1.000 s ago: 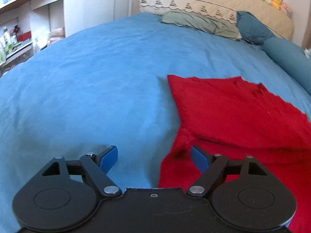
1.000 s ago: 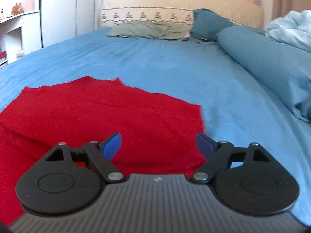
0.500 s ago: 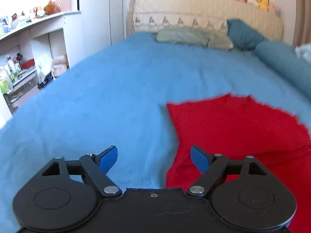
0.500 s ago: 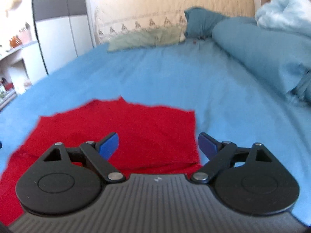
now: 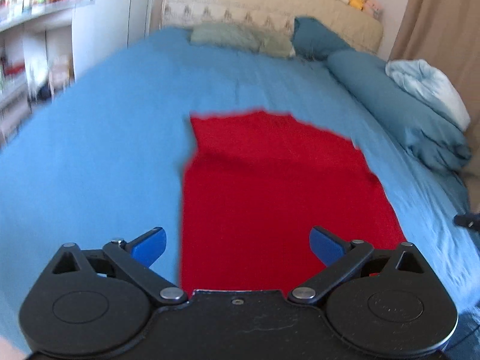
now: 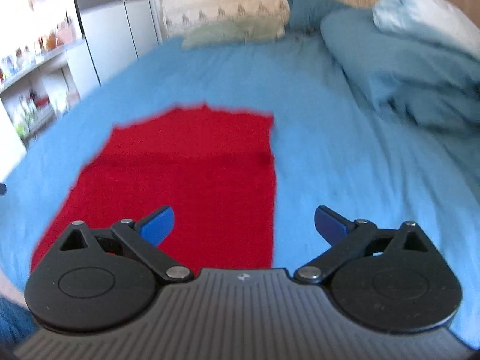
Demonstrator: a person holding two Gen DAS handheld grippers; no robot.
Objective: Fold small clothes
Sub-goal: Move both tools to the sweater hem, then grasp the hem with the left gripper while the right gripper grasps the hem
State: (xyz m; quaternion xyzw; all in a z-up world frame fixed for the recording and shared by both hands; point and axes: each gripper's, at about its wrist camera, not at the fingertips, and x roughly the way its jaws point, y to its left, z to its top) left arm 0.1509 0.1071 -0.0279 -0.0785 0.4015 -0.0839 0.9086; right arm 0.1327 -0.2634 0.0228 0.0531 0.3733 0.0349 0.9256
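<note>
While no writing is legible, both jaws gape empty above the red garment (image 5: 279, 198) on the bed (image 5: 105, 138).

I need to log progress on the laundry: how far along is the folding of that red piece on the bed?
Partly done. The red garment lies on the blue bed sheet as a narrow rectangle with straight side edges, and a crease runs across it near the far end, so at least one fold looks made. Nothing is in hand: the left claw and right claw are both open above it. Probably left: folding it shorter.
</note>
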